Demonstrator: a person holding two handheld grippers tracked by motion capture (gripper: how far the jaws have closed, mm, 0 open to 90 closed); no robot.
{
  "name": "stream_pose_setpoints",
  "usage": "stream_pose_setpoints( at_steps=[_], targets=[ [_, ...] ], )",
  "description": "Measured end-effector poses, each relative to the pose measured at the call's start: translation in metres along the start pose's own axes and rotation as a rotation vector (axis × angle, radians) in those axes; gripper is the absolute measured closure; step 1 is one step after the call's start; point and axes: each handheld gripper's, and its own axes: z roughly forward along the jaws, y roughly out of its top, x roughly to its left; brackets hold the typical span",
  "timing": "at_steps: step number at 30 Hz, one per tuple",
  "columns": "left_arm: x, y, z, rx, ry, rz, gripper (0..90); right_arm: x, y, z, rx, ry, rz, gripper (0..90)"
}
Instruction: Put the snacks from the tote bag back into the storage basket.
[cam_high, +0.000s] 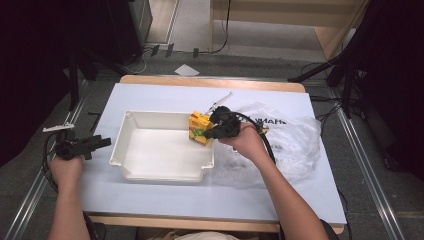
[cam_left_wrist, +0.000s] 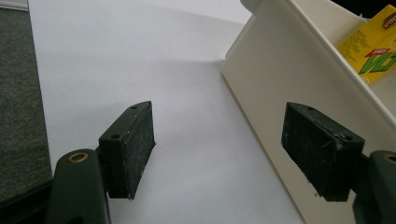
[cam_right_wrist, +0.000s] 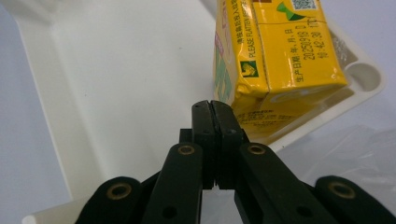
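Right gripper (cam_right_wrist: 215, 108) jaws pressed together, empty; yellow drink pack (cam_right_wrist: 275, 60) just ahead, slightly right, at tub (cam_high: 150, 145) far corner. Left gripper (cam_left_wrist: 219, 149) wide open, well apart, outside tub.

Bright, even overhead light on the white table (cam_high: 150, 195); dark corners in the high view, soft close-ups.

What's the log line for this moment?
right hand-held gripper: shut, by carton pack | pack: in tray corner | left hand-held gripper: open, beside tray
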Motion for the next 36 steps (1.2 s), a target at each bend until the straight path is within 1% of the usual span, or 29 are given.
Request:
stream_pose_setpoints(
  at_steps=[5, 6, 7, 8, 11, 12, 14, 15, 19, 22, 24, 26, 29, 31, 34, 35, 36],
  targets=[
    [0.000, 0.000, 0.000, -0.001, 0.000, -0.001, 26.8, 0.001, 0.000, -0.003, -0.001, -0.018, 0.005, 90.0],
    [0.000, 0.000, 0.000, 0.000, 0.001, -0.001, 26.8, 0.001, 0.000, -0.004, -0.011, -0.006, 0.006, 90.0],
    [0.000, 0.000, 0.001, -0.001, 0.000, -0.003, 26.8, 0.002, 0.001, -0.004, -0.016, 0.010, 0.016, 90.0],
    [0.000, 0.000, 0.001, 0.001, 0.000, -0.002, 26.8, 0.004, 0.002, -0.003, -0.017, 0.014, 0.012, 90.0],
    [-0.001, 0.001, 0.002, 0.006, 0.000, 0.005, 26.8, 0.014, 0.004, 0.006, 0.009, -0.021, -0.021, 90.0],
    [-0.001, 0.001, 0.002, 0.005, 0.000, 0.005, 26.8, 0.016, 0.005, 0.009, 0.017, -0.025, -0.032, 90.0],
    [-0.001, 0.001, 0.001, 0.005, 0.002, 0.002, 26.8, 0.020, 0.005, 0.012, 0.007, -0.041, -0.056, 90.0],
    [0.000, 0.001, 0.001, 0.003, 0.002, 0.002, 26.8, 0.020, 0.005, 0.013, 0.006, -0.045, -0.054, 90.0],
    [0.000, 0.000, 0.000, 0.001, 0.001, -0.001, 26.8, 0.015, 0.005, 0.012, 0.002, -0.048, -0.005, 90.0],
    [0.001, -0.001, -0.002, -0.005, 0.001, -0.005, 26.8, 0.015, 0.005, 0.010, 0.015, -0.082, -0.020, 90.0],
    [0.001, -0.001, -0.002, -0.009, 0.003, -0.007, 26.8, 0.013, 0.004, 0.008, 0.007, -0.071, -0.014, 90.0],
    [0.001, -0.001, -0.002, -0.009, 0.003, -0.008, 26.8, 0.011, 0.004, 0.006, 0.009, -0.075, -0.016, 90.0],
    [0.000, -0.001, -0.002, -0.003, 0.002, -0.003, 26.8, 0.009, 0.003, 0.004, 0.007, -0.078, -0.006, 90.0],
    [0.000, -0.001, -0.001, -0.003, 0.002, -0.002, 26.8, 0.007, 0.003, 0.002, 0.005, -0.068, -0.017, 90.0],
    [0.000, 0.000, 0.000, -0.001, 0.002, -0.003, 26.8, 0.006, 0.002, 0.000, 0.008, -0.076, -0.034, 90.0],
    [0.000, 0.000, 0.000, -0.001, 0.001, -0.001, 26.8, 0.005, 0.002, -0.001, 0.008, -0.076, -0.026, 90.0],
    [0.000, 0.000, 0.000, 0.000, 0.001, -0.001, 26.8, 0.004, 0.001, -0.003, 0.005, -0.066, -0.016, 90.0]
  ],
)
